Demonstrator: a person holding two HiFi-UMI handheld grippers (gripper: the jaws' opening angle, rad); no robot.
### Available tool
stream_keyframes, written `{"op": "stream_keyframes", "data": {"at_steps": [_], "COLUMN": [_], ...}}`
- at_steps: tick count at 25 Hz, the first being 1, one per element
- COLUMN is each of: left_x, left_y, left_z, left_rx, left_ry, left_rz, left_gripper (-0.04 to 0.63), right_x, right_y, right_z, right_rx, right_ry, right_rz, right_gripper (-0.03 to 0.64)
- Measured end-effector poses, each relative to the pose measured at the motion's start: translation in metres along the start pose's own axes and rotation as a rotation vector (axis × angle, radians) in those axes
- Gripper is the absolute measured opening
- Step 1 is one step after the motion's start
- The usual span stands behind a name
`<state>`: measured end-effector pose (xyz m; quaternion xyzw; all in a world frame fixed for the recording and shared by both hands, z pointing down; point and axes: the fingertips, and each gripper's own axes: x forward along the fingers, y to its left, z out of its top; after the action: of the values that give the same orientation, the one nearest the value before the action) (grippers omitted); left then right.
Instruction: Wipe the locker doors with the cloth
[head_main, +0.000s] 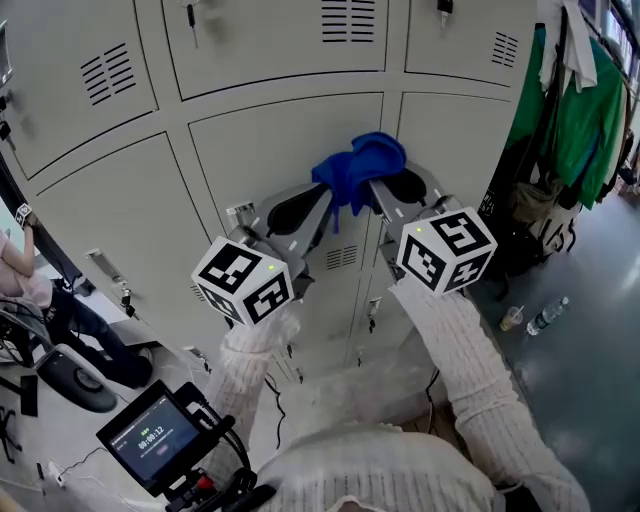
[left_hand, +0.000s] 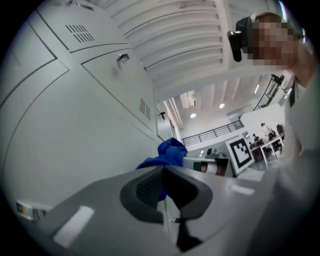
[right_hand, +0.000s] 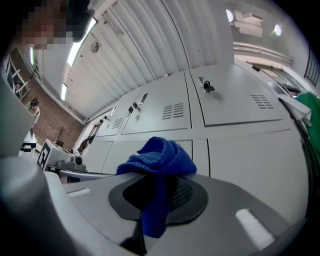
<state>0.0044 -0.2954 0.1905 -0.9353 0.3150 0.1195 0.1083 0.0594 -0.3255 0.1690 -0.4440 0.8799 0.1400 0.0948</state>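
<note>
Even, bright indoor light from ceiling lamps; soft shadows on pale locker doors. Both gripper views show strong fisheye curvature, dark corners and a blurred foreground.

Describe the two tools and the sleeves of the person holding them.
Left tool and right tool: grey, wedge-shaped bodies with black textured pads. Each carries a white cube with black square markers. The sleeves are cream ribbed knit.
</note>
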Motion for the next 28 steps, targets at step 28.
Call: {"op": "stream_keyframes", "data": {"at_steps": [28], "left_x": [0.001], "left_y": [0.022], "left_z": [0.013], "left_rx": [-0.062], "left_ry": [-0.025], "left_rz": [-0.016], "left_gripper": [0.006], "right_x": [0.015], "right_y": [-0.033], "right_z": [0.015], "right_rx": [0.027], "right_ry": [-0.115], "right_rz": [-0.035], "right_gripper": [0.049]}}
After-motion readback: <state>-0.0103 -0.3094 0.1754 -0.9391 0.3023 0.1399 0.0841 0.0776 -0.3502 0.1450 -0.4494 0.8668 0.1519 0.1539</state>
